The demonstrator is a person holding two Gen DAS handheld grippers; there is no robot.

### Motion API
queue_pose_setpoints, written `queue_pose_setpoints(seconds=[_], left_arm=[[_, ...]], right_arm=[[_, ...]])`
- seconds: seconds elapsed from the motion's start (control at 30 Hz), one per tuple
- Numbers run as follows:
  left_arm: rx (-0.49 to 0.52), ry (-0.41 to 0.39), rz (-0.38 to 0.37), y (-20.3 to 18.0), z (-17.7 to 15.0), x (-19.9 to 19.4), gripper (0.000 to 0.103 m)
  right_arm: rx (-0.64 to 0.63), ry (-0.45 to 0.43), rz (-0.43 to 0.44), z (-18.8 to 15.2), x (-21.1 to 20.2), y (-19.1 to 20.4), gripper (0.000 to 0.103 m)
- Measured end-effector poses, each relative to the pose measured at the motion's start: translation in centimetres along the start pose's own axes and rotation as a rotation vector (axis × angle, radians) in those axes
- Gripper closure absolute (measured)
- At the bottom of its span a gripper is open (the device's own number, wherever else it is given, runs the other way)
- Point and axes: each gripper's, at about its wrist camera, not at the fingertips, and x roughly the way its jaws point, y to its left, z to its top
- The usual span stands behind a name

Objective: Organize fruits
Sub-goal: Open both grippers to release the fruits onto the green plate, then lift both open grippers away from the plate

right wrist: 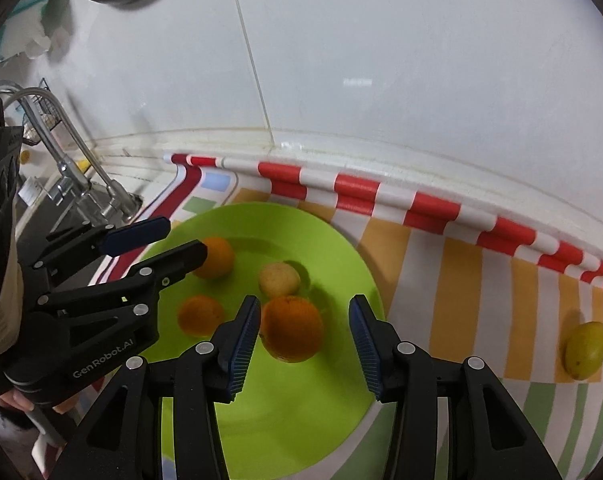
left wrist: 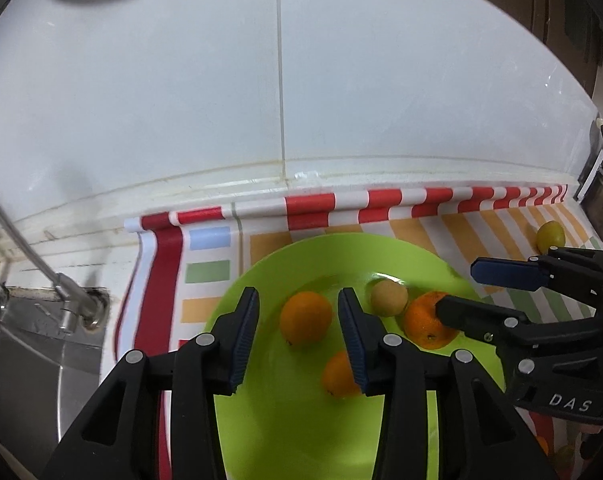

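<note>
Green plate point(right wrist: 341, 264) on striped bench mat: three oranges, one pale fruit. Both hand-held grippers, left point(left wrist: 298, 336) and right point(right wrist: 304, 338), spread, empty, above it. Yellow fruit point(right wrist: 585, 350) lies well right of right gripper. Risk: round oranges rolling if nudged.

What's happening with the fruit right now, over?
Both tools open, left tool and right tool over green plate. Four fruits on plate. Yellow-green fruit on striped mat, off plate. Nothing in the way.
</note>
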Motion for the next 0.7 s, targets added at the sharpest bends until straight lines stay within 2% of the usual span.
queue_pose_setpoints(seconds=[0.2,0.43,0.53,0.7], left_arm=[[-0.019,-0.086,0.038,-0.6,-0.2,-4.6,0.059],[-0.009,-0.169,0.026,-2.2,-0.5,-9.8,0.053],[0.02,-0.198,0.018,-3.2,-0.8,-11.9,0.046],[0.045,-0.252,0.025,-4.7,-1.7,-15.1,0.035]], right_arm=[[-0.007,-0.088,-0.016,-0.4,-4.0,0.6,0.056],[-0.021,-0.218,-0.022,-1.4,-9.8,1.7,0.056],[-0.026,-0.266,-0.029,-2.3,-12.2,2.1,0.051],[-0.023,-0.339,-0.062,-4.0,-15.5,2.3,0.05]])
